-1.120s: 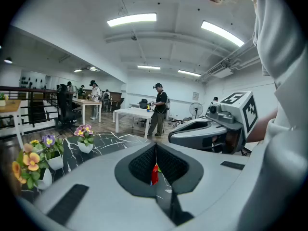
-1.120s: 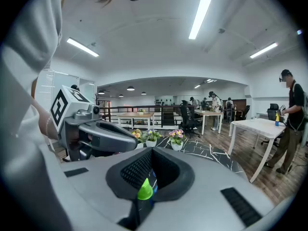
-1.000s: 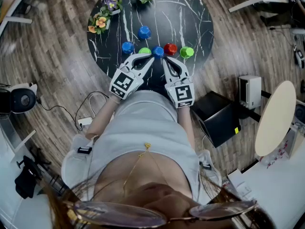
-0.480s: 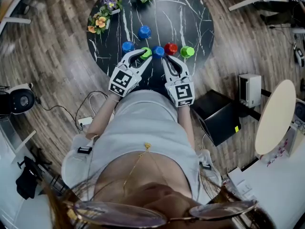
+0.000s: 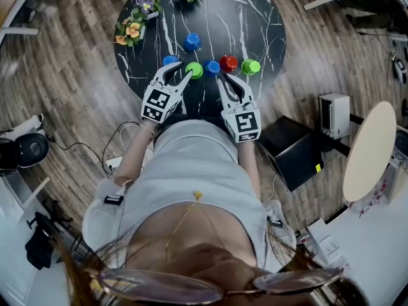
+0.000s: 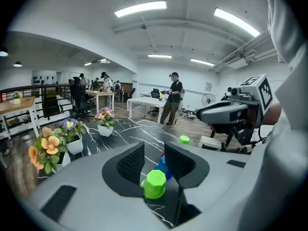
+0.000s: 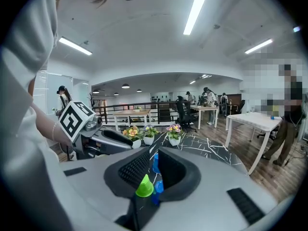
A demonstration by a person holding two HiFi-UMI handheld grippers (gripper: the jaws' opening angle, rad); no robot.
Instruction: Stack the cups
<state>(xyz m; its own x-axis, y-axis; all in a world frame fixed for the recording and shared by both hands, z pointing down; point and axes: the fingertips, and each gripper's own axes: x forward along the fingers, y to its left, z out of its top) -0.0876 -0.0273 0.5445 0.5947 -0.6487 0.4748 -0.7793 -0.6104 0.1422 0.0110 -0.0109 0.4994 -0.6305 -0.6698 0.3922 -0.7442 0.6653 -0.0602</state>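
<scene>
Left gripper (image 5: 177, 73): at the near edge of the round black table (image 5: 255, 18), upper centre of the head view. Jaws opening, moderately apart. In the left gripper view, the green cup (image 6: 155, 183) sits low in the gap between them. The pads do not press on it. The blue cup (image 6: 164, 166) is just behind it.

Right gripper (image 5: 225, 80): just right of the left one, tips near the blue cup. Jaws opening, only a narrow slit so far, nothing gripped. I see the green and blue cups through the slit.

Head view, row along the table's near edge, left to right: green cup, blue cup, red cup (image 5: 228, 63), second green cup (image 5: 250, 67). Two more blue cups (image 5: 169, 60) stand up-left of the row. No cup is stacked yet. Flower pots (image 5: 131, 32) line the table's upper-left rim.
</scene>
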